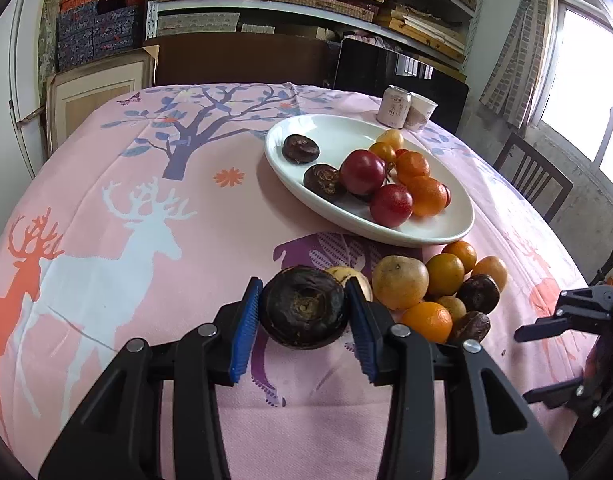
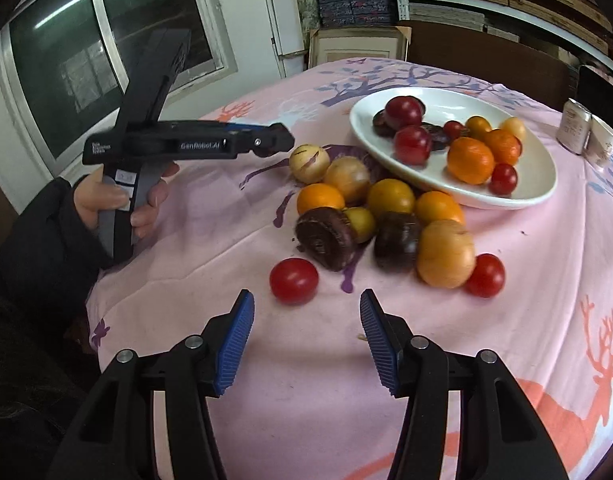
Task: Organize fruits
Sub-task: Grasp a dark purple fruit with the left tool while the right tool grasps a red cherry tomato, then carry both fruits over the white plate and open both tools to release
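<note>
1. Your left gripper (image 1: 304, 310) was closed on a dark, flattened round fruit (image 1: 304, 312) — both blue pads (image 1: 246, 332) pressed its sides, and it sat near the tips of the fingers, close above the pink tablecloth (image 1: 146, 200).

2. Your right gripper (image 2: 306, 336) stood open and held nothing. Its two blue pads were apart over bare cloth, touching no fruit, with a small red tomato (image 2: 293, 280) just beyond the tips and slightly to their left.

3. The white oval plate (image 1: 446, 232) lay further back on the table, already carrying red, orange, yellow and dark fruits. A loose pile of fruit (image 2: 378, 216) rested on the cloth just in front of the plate's near rim.

4. In the right wrist view, your left hand (image 2: 118, 200) gripped its tool's handle at the left side of the table, the tool reaching toward the pile.

5. To do this step well, I judge you should have kept the squeeze on the dark fruit steady — it was wide and held only by its edges, so it could have twisted out.

6. Lift it clear of the pile before crossing the rim, then lower it into the bare stretch of plate beside the two dark fruits (image 1: 312, 162) there, so it would not knock the others.

7. Release only once it rested on the plate.
</note>
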`<state>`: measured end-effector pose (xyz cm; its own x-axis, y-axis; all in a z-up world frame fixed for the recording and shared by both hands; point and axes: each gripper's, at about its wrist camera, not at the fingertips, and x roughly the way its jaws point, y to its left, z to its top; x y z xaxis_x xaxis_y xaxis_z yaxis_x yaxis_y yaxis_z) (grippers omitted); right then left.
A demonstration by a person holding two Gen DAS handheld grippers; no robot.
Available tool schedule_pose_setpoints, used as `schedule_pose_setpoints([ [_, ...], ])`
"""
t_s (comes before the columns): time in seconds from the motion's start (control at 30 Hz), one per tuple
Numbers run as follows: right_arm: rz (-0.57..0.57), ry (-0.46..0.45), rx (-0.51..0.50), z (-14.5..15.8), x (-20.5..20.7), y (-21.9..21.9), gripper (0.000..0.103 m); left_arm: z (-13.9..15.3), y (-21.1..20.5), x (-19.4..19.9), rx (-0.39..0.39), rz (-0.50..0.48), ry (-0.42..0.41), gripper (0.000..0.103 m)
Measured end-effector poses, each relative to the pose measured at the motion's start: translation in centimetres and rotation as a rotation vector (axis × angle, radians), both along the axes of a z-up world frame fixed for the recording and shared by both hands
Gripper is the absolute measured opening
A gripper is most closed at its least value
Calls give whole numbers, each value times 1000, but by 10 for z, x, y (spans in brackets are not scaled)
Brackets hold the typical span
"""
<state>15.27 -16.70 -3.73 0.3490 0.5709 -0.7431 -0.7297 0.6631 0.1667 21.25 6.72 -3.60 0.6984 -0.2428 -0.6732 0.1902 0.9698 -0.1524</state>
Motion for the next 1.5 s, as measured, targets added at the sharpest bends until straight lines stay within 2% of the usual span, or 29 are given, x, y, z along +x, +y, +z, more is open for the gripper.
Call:
schedule_pose_setpoints([
  [0.1,-32,40,-22,-10,7,17,44,3,0,-3,-3,-4,-15,41],
  [0.27,-73,51,-26,-14,12,29,36,6,1,-7,-15,-13,-28,41],
  [0.3,-71,51,-27,-14,13,30,31,6,2,-7,-17,-12,-29,41],
  [0.5,-111,12,-25,-7,10,27,31,8,5,-11,-36,-5,-42,42],
  [0.83,-219,-27,31,13,10,-18,31,12,-1,-19,-15,-17,-72,42],
  [1.03,-289,-44,67,20,13,-44,31,12,-1,-20,-35,-25,-59,41],
  [1.2,-353,-96,100,39,26,-63,31,23,-6,-19,-37,-36,-69,41],
  [1.37,-426,-200,140,69,59,-74,31,47,-19,10,5,-35,-76,42],
  [1.5,-479,-256,140,79,99,-69,31,64,-34,54,21,-33,-76,42],
])
